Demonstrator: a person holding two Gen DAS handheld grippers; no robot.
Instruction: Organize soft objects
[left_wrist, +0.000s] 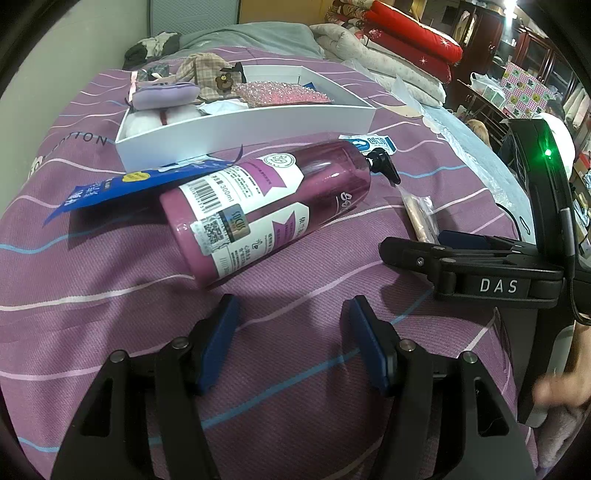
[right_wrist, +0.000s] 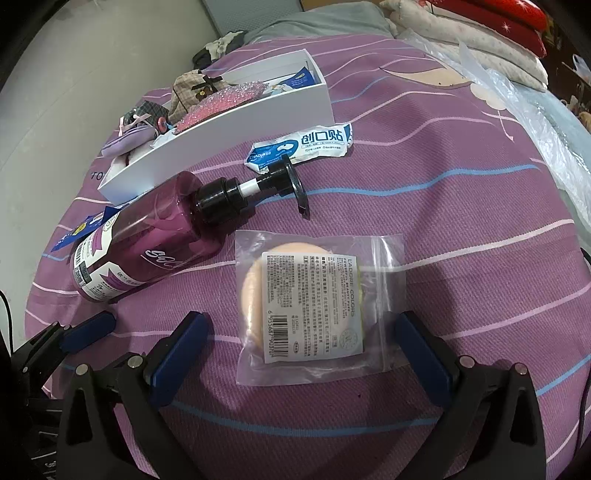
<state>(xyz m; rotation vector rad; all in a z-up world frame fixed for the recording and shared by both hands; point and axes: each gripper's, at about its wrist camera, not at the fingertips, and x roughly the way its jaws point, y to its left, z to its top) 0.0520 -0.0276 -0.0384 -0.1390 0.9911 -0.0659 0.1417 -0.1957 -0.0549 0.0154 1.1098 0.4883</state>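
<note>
A white box (left_wrist: 229, 129) (right_wrist: 236, 125) on the purple striped bedspread holds soft items: a lilac pouch (left_wrist: 162, 95), a plaid plush (left_wrist: 208, 70) and a pink beaded pad (left_wrist: 280, 94). A peach powder puff in a clear bag (right_wrist: 314, 306) lies between the fingers of my right gripper (right_wrist: 303, 354), which is open around it; the same bag shows in the left wrist view (left_wrist: 421, 214). My left gripper (left_wrist: 291, 343) is open and empty above the bedspread, just in front of a purple pump bottle (left_wrist: 266, 210) (right_wrist: 147, 240) lying on its side.
A blue-and-white plaster packet (right_wrist: 303, 146) (left_wrist: 373, 144) lies beside the box. A blue sachet (left_wrist: 122, 188) sticks out under the bottle. Folded quilts (left_wrist: 406, 40) and clear plastic (right_wrist: 535, 122) lie at the right. My right gripper shows in the left wrist view (left_wrist: 461, 266).
</note>
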